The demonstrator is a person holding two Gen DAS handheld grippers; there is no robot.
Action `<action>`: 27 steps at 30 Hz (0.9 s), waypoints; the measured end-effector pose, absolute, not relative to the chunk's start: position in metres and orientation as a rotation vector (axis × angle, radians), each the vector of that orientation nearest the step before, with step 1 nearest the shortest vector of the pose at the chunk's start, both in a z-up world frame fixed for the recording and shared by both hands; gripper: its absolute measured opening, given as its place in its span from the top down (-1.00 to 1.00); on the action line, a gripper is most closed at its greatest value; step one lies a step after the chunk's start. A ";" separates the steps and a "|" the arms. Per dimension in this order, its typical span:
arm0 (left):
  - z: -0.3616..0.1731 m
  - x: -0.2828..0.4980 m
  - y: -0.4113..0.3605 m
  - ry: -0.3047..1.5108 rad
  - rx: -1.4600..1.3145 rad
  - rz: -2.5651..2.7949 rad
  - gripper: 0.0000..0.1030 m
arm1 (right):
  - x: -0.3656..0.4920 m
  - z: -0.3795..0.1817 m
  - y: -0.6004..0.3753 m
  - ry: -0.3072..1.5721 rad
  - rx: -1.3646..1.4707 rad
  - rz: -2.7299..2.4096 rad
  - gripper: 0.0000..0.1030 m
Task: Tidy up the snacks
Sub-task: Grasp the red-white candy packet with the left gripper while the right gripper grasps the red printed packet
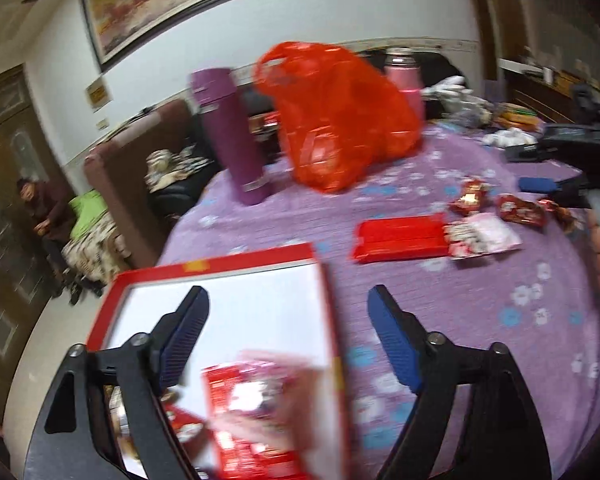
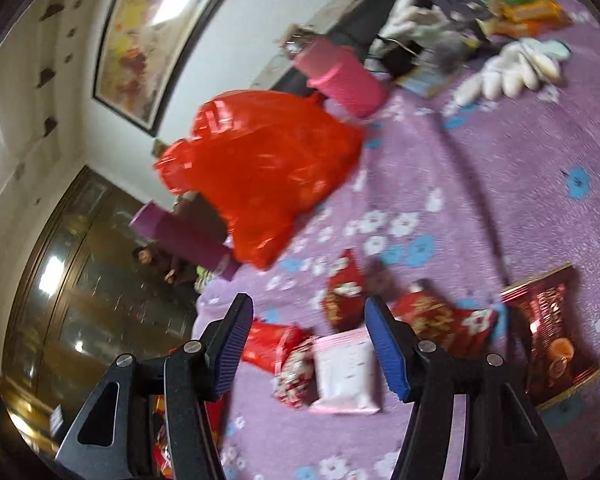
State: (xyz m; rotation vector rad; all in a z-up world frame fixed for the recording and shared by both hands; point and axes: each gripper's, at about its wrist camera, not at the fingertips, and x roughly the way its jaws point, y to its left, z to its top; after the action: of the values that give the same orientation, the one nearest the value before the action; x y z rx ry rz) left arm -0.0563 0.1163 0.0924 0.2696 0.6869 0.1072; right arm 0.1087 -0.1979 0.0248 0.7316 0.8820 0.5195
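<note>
My left gripper (image 1: 288, 304) hangs with jaws apart and nothing clamped, over the red-rimmed box (image 1: 220, 272), where blurred red snack packets (image 1: 252, 420) seem to lie. My right gripper (image 2: 308, 316) is also spread and empty, a pink packet (image 2: 346, 372) just beyond its fingertips on the purple cloth (image 2: 500, 200)

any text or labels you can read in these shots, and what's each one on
None can be read.
Red snack packets: gold characters, too blurred.
Pink-and-white packet: print too blurred.
Brown packet: print too blurred.
Purple flask: small label near its base, too small.
Red-rimmed box: yellow mark on its rim, unreadable.
Yellow wall sign: too small.
</note>
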 end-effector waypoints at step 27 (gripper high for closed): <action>0.056 0.006 0.014 0.887 0.319 -0.129 -0.63 | 0.125 0.004 -0.194 1.089 0.493 0.369 -0.15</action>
State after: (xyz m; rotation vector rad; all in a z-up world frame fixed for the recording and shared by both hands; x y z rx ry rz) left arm 0.0060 0.0136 0.0559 0.3192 0.8873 -0.1294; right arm 0.1249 -0.1940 0.0036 0.4927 1.0890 0.3690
